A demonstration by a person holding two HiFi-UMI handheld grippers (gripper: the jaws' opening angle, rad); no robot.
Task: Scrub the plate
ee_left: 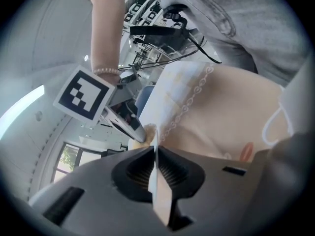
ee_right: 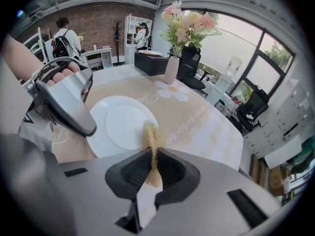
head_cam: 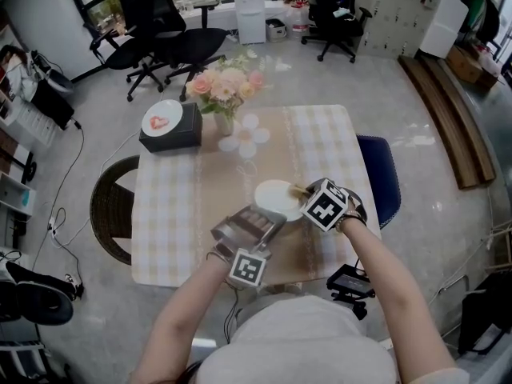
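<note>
Both claws grip: the left claw (ee_left: 154, 151) nips the white plate (ee_right: 123, 127) at its rim, so heavy strokes from the fibre scrubber (ee_right: 151, 134) in the right claw (ee_right: 153, 156) could lever it loose.

L gripper (head_cam: 270, 217) clamped on plate (head_cam: 276, 197) rim — R gripper (head_cam: 304, 192) pinching scrubber (ee_right: 153, 137); forearms extended.

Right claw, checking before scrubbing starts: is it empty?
No, the right claw is shut on a tan scrubber, close by the white plate.
</note>
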